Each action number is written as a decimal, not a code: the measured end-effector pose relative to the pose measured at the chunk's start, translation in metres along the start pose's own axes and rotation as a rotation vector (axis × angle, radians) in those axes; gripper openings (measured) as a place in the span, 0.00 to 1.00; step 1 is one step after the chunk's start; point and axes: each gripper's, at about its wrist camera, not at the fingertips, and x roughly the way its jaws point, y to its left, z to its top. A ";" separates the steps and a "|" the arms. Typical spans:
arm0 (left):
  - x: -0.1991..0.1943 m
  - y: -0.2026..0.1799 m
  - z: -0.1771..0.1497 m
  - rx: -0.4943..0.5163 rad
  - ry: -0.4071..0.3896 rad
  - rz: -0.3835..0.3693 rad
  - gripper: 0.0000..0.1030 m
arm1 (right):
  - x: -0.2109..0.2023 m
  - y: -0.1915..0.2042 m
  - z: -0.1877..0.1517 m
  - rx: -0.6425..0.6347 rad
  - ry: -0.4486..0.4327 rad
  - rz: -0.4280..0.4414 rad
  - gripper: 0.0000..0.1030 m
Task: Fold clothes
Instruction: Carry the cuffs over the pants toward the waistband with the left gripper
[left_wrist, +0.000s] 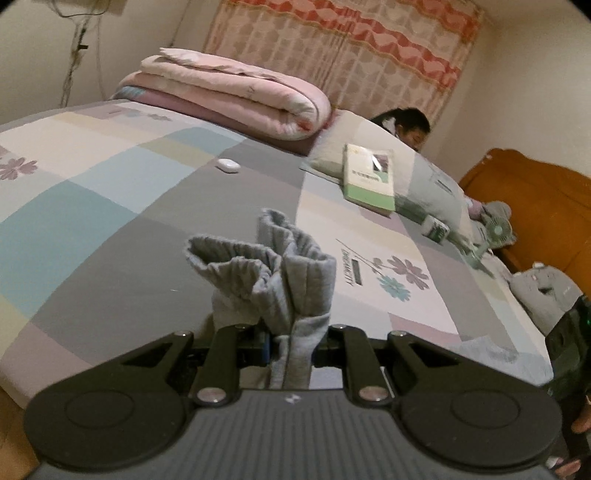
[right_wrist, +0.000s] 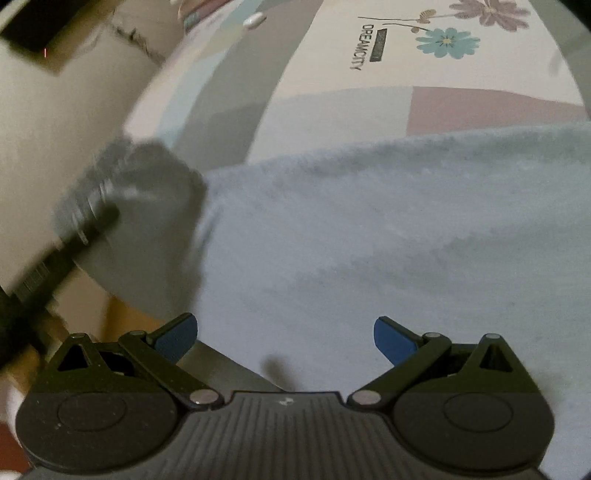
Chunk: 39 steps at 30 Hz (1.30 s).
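Note:
My left gripper (left_wrist: 291, 341) is shut on the ribbed cuff end of a grey garment (left_wrist: 284, 273), which bunches up above the jaws over the patchwork bedsheet (left_wrist: 110, 206). In the right wrist view the same grey garment (right_wrist: 369, 236) lies spread across the bed, and its darker cuff (right_wrist: 140, 192) is lifted at the left, blurred, with the other gripper's black body beside it. My right gripper (right_wrist: 284, 341) is open and empty, its blue pads (right_wrist: 391, 339) just above the cloth.
A folded pink quilt (left_wrist: 236, 99) lies at the head of the bed. A green book (left_wrist: 369, 177), a small white case (left_wrist: 228, 164), a pillow (left_wrist: 424, 173), a small fan (left_wrist: 495, 229) and a person's head (left_wrist: 406, 125) are at the right. A wooden bed frame (left_wrist: 535, 199) stands far right.

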 end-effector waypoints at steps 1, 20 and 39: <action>0.001 -0.005 -0.001 0.009 0.003 0.001 0.15 | 0.000 -0.002 -0.004 -0.013 0.003 -0.011 1.00; 0.026 -0.079 -0.015 0.161 0.082 -0.057 0.15 | -0.045 -0.019 -0.038 -0.099 -0.132 -0.107 1.00; 0.070 -0.146 -0.064 0.383 0.227 -0.095 0.17 | -0.079 -0.072 -0.055 0.055 -0.212 -0.121 1.00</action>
